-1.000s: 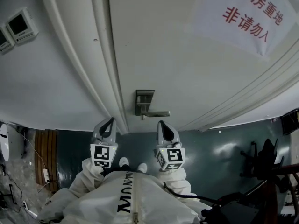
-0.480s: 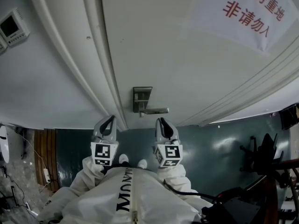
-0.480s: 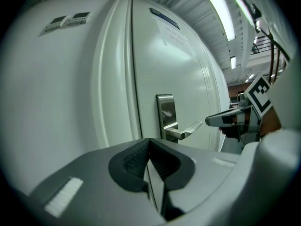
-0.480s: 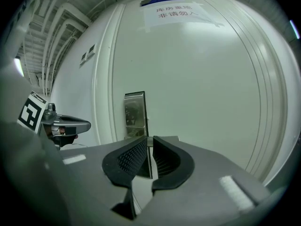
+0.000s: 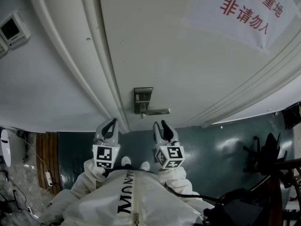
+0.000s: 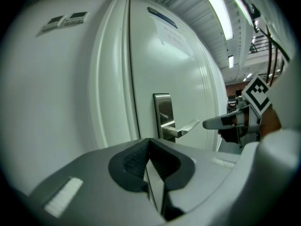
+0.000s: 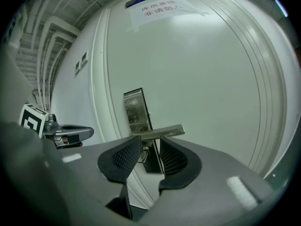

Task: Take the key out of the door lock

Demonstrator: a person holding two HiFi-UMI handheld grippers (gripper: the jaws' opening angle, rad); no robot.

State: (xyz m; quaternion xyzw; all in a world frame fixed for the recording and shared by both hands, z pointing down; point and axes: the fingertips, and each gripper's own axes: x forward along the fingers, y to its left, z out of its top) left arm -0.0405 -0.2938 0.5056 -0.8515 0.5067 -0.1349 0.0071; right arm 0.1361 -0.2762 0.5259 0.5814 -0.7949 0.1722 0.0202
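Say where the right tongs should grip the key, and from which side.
Grip the key by its head, which juts from the lock plate under the lever. Come straight at the door, below the lever. The right tongs have just opened, empty, lined up with it.

Head view: lock plate [image 5: 143, 99] sits at frame centre on the door [image 5: 164, 46], near its left edge. Lever handle [image 5: 157, 111] runs right from the plate. Sign [image 5: 240, 8] upper right on the door, wall panels [image 5: 11, 28] upper left. Left gripper [image 5: 110, 124] is below-left of the plate, right gripper [image 5: 159, 125] just under the handle, both short of the door. Right gripper view: key [image 7: 142, 155] in the plate under the handle, seen through the gap of jaws that have just been opening, nothing between them.
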